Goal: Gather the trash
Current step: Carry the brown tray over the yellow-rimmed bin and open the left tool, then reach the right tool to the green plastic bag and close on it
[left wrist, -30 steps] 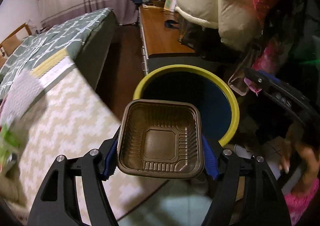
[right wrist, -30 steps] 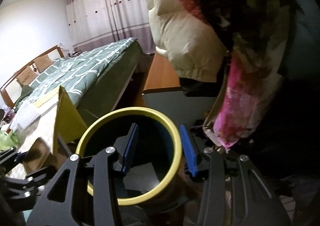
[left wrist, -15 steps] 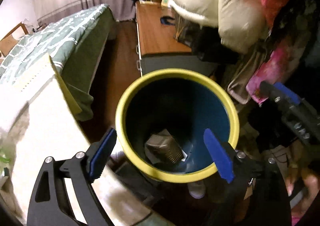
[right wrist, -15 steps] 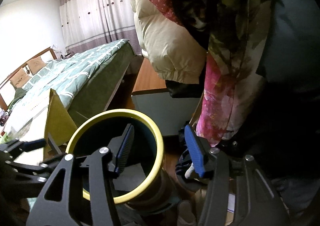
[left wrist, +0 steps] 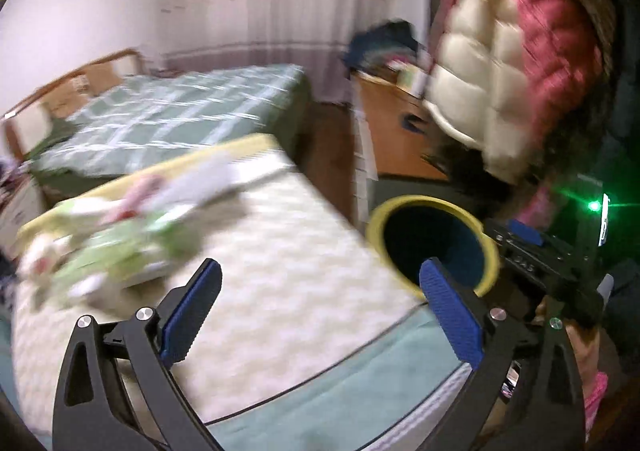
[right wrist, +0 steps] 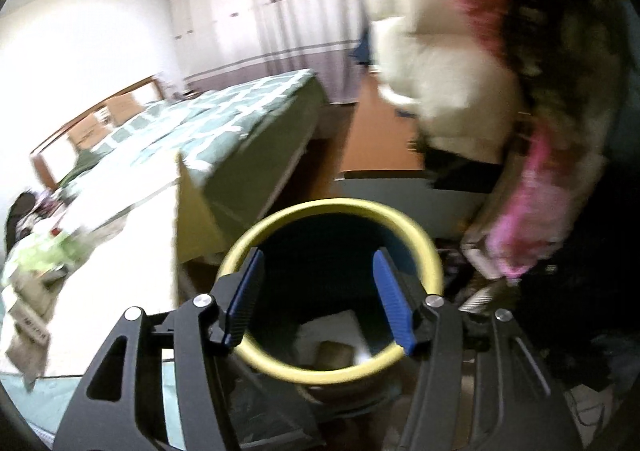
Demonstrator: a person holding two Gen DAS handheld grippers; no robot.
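Note:
The yellow-rimmed dark blue trash bin [left wrist: 434, 243] stands on the floor beside the table; in the right wrist view the bin [right wrist: 332, 219] lies straight ahead. Inside it lie the brown plastic tray [right wrist: 334, 353] and white paper. My left gripper [left wrist: 320, 303] is open and empty above the white zigzag tablecloth [left wrist: 288, 291]. A blurred pile of green and white trash [left wrist: 116, 243] lies on the table to its left. My right gripper [right wrist: 320, 299] is open and empty over the bin's mouth.
A green bed [left wrist: 172, 119] lies behind the table. A wooden cabinet [left wrist: 396, 143] stands behind the bin. Cream and pink jackets [left wrist: 512, 63] hang at the right, above the bin. The table's teal front edge [left wrist: 360, 383] is close below my left gripper.
My left gripper let the brown tray fall into the bin, opened, then swung left and up over the table. My right gripper moved back over the bin's mouth.

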